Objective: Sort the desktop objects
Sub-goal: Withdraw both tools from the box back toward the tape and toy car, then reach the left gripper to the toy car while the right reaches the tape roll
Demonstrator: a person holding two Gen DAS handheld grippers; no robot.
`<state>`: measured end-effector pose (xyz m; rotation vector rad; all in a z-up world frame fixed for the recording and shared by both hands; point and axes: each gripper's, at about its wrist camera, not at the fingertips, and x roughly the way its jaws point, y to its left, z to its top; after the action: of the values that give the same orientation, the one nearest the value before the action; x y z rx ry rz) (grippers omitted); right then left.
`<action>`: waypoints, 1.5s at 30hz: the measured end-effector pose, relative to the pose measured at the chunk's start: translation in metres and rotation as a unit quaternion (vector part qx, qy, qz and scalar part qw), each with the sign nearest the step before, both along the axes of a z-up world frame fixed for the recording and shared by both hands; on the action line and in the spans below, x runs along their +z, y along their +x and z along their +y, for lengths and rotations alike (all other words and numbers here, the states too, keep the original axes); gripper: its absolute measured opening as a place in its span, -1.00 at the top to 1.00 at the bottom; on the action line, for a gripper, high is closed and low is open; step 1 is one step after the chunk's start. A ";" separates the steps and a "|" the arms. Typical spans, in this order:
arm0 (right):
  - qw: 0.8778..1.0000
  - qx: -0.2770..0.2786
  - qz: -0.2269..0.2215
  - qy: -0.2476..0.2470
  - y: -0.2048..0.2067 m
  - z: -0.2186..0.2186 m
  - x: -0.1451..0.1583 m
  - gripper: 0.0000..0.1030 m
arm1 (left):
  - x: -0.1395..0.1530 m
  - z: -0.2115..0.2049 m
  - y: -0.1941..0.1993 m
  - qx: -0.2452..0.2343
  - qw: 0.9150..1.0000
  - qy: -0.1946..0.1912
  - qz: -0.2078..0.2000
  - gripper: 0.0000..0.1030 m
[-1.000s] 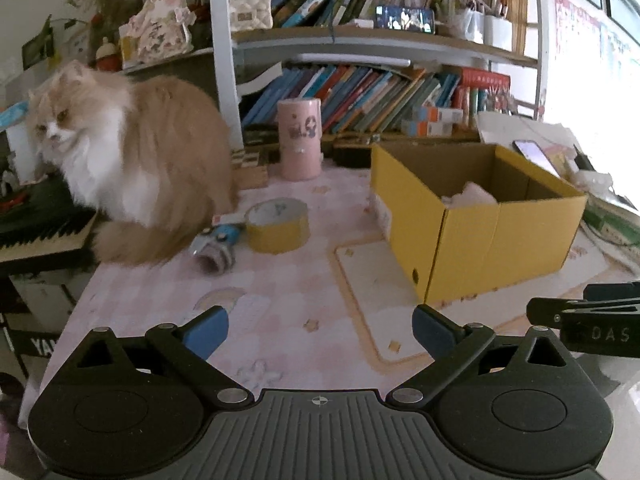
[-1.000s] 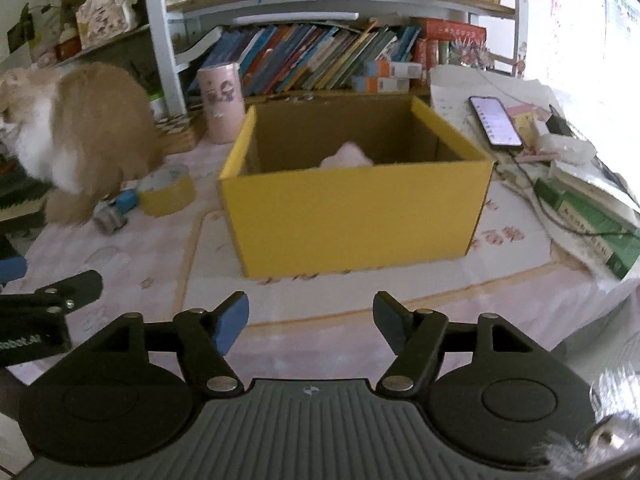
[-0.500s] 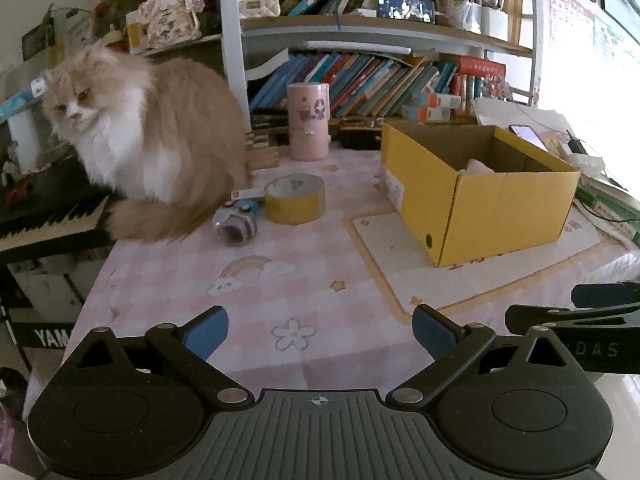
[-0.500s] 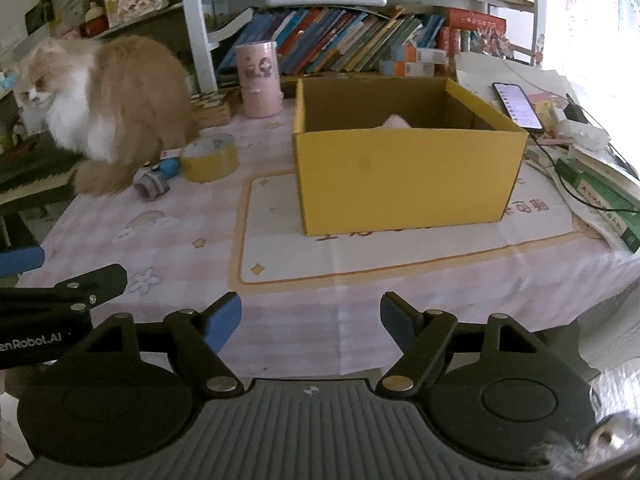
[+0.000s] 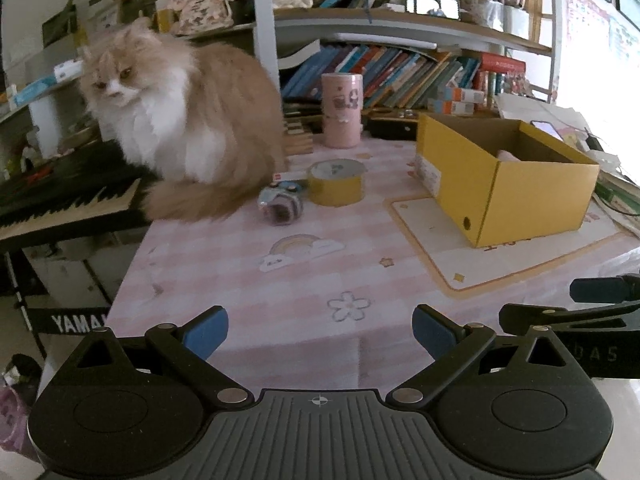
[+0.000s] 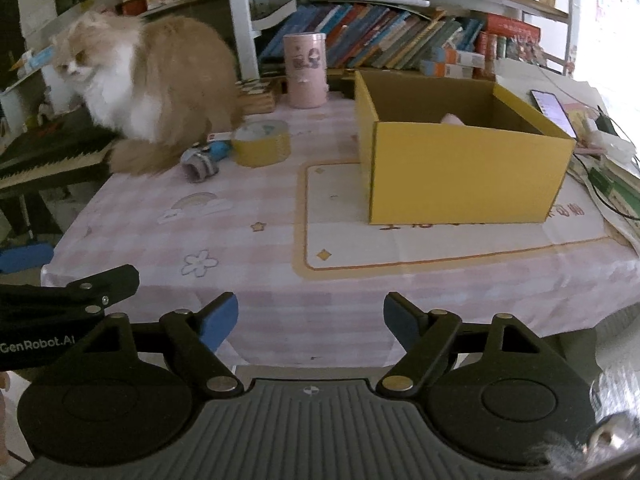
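Observation:
An open yellow cardboard box [image 5: 516, 184] [image 6: 460, 176] stands on a cream mat at the table's right, with a pale pink thing [image 6: 452, 119] showing inside. A yellow tape roll [image 5: 336, 182] [image 6: 262, 143] and a small grey-blue roll-shaped object [image 5: 280, 204] [image 6: 202, 162] lie left of the box, beside the cat. My left gripper [image 5: 320, 330] hangs open over the table's near edge, nothing between its blue pads. My right gripper [image 6: 310, 320] is off the front edge, its jaws opening, with nothing between them.
A fluffy orange-and-white cat [image 5: 180, 120] [image 6: 140, 88] sits at the table's left rear by a keyboard [image 5: 60, 200]. A pink cup [image 5: 342, 110] stands behind the tape. Bookshelves line the back; a phone [image 6: 554, 110], cables and books crowd the right edge.
Both grippers have drawn back from the box toward the table's front edge, so more tablecloth shows. The right gripper's jaws stand wider apart. The cat turned its head.

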<state>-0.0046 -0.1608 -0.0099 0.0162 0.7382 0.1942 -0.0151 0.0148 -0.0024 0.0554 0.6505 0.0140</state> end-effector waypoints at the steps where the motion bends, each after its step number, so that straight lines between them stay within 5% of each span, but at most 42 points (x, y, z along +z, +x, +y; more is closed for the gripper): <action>1: 1.000 0.002 -0.001 0.000 0.000 0.003 0.000 -0.54 | 0.000 0.003 -0.001 0.002 1.000 -0.001 -0.001 -0.94; 27: 0.999 0.029 -0.012 -0.012 0.004 0.060 0.006 -0.54 | 0.002 0.058 -0.005 0.031 0.999 -0.012 -0.010 -0.94; 45: 0.998 0.058 -0.002 -0.009 0.043 0.070 -0.003 -0.55 | -0.004 0.066 0.023 0.059 0.998 -0.007 -0.002 -0.94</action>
<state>0.0386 -0.0905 -0.0127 -0.0439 0.7372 0.2973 0.0074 0.0806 -0.0060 0.0029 0.6485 0.1234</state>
